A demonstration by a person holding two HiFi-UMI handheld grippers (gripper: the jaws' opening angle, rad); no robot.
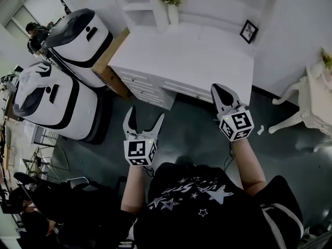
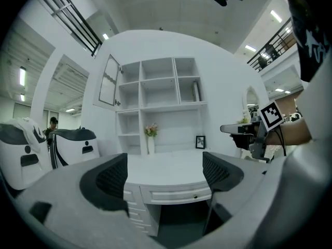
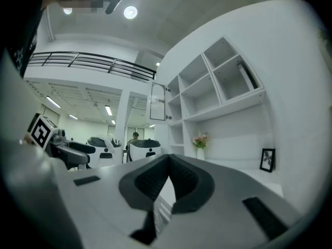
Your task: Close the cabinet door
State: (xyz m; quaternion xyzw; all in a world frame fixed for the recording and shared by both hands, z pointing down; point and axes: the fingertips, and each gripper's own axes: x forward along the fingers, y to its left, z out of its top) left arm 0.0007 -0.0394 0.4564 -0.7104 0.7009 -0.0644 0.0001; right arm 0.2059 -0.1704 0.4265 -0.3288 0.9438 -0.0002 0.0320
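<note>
Outside head view: open cabinet door (image 2: 110, 82)

- The right hand-held gripper (image 3: 169, 165) fills the near foreground, its jaws pressed together with nothing between them.
- Beyond it stands a white table (image 3: 249, 171), with a flower vase (image 3: 201, 141) and a picture frame (image 3: 267, 160) on it.
- Above are white shelves (image 3: 218, 82).
- The cabinet door (image 3: 157, 101) at their left end stands swung open.
- The left hand-held gripper (image 3: 89, 153) shows far left.

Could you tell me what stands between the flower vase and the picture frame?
Nothing; the left gripper view shows bare desk between vase and frame.
</note>
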